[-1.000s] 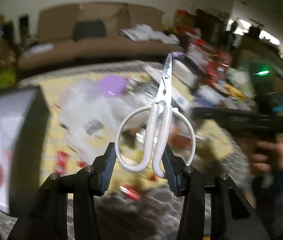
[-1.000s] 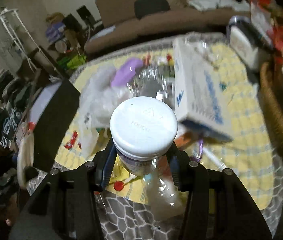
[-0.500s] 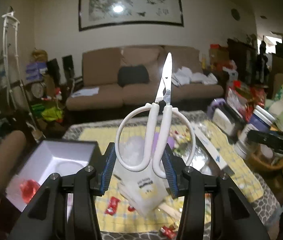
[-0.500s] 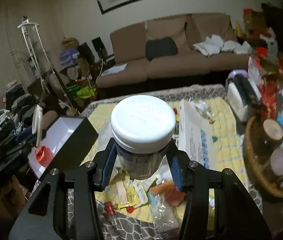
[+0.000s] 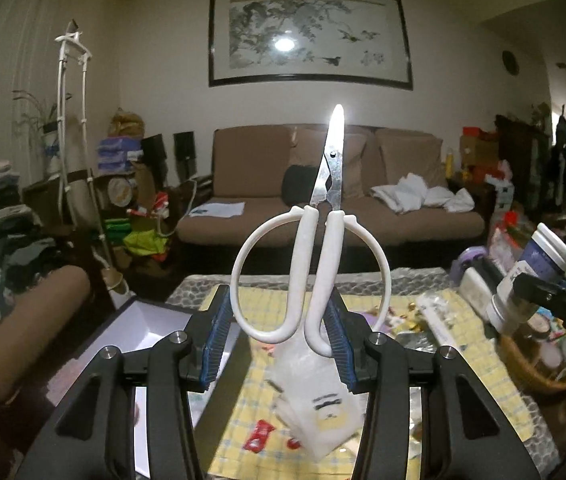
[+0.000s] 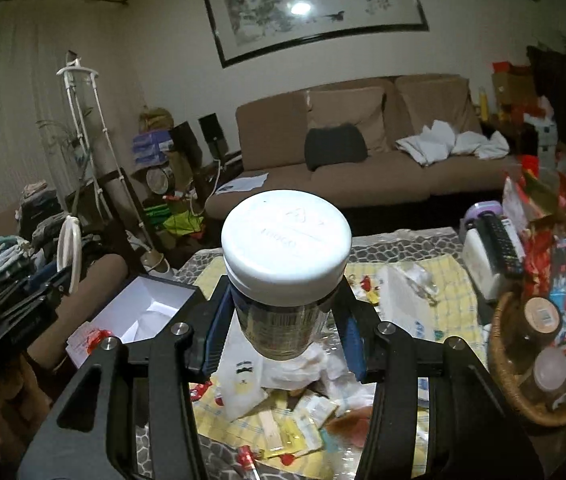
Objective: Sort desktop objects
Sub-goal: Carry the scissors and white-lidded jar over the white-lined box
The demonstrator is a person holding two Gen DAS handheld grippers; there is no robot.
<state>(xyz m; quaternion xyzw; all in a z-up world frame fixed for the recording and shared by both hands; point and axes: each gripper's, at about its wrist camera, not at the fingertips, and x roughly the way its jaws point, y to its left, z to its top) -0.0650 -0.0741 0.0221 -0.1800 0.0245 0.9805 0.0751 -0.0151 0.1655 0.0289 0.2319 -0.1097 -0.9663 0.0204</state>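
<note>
White-handled scissors (image 5: 315, 264) stand upright in my left gripper (image 5: 277, 344), which is shut on their handle loops, blades closed and pointing up. A jar with a white lid (image 6: 286, 264) sits clamped in my right gripper (image 6: 281, 332), high above the cluttered table. In the left wrist view the jar (image 5: 531, 276) and the right gripper's black body show at the right edge. The scissors' white loop (image 6: 69, 246) and the left gripper appear at the left edge of the right wrist view.
An open box with a white inside (image 6: 143, 312) stands at the table's left. A wicker basket (image 6: 503, 364) with jars sits at the right. Packets, a plastic bag (image 5: 319, 400) and a flat white box (image 6: 403, 304) litter the yellow checked cloth (image 5: 495, 376). A brown sofa (image 5: 323, 216) stands behind.
Both grippers rose and tipped upward with their loads, so the table dropped lower in view and the sofa and wall painting came into sight. Grips are unchanged.
</note>
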